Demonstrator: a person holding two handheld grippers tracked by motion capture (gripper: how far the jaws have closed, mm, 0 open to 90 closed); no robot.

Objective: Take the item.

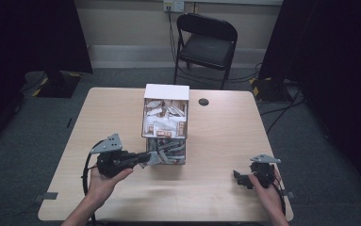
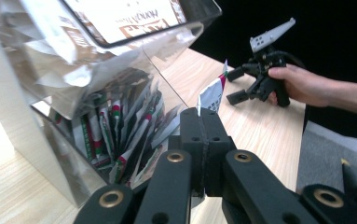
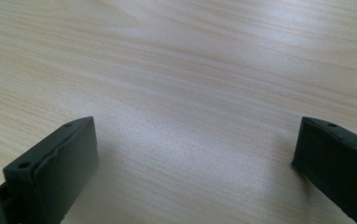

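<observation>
Centre frame: left gripper [image 1: 151,158] pinches one white-and-red paper sachet [image 2: 212,94] just outside the clear acrylic dispenser box [image 1: 165,123]. Right gripper [image 1: 240,178], lower right, jaws spread, empty. Sachet looks pulled free; placing it prob. remains.

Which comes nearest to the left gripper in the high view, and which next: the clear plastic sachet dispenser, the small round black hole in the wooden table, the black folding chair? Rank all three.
Measured from the left gripper:
1. Clear plastic sachet dispenser, right at the jaws, mid-table.
2. Small round black hole, beyond the dispenser, near the wooden table's far edge.
3. Black folding chair, on the floor behind the table.
</observation>
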